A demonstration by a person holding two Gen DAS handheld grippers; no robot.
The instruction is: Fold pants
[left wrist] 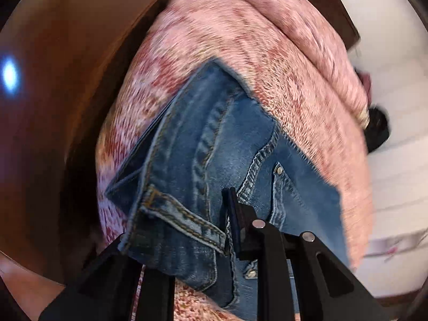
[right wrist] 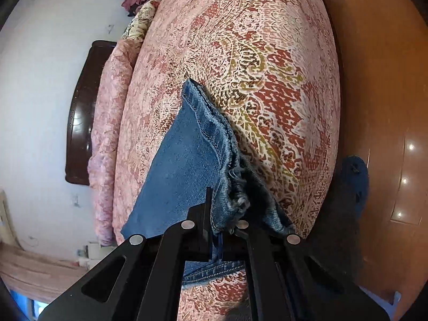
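The pants, a pair of blue denim jeans, lie on a bed with both ends taken up: the waistband end, with its belt loop, pocket seams and rivets, is pinched in the left gripper, whose jaws stand narrow and clamped on the cloth; the frayed hem end is caught in the right gripper, its jaws all but shut on the bunched leg openings; denim of this weight should handle as a heavy, limp but fairly firm cloth, not slippery and in no way fragile, apt to sag in the middle when lifted by its ends and to hold a crease once laid flat; the thick stitched edges, waistband and hem, look the best places to grip, since the doubled seams give the pads something to bite on, while the ragged hem threads might slide out if only they were held; beneath is the bedspread, pink and red with a paisley pattern, soft and likely to yield under pressure; a rolled quilt lies along the far side by a dark wooden headboard; beyond are a white wall and a glossy orange-brown floor.
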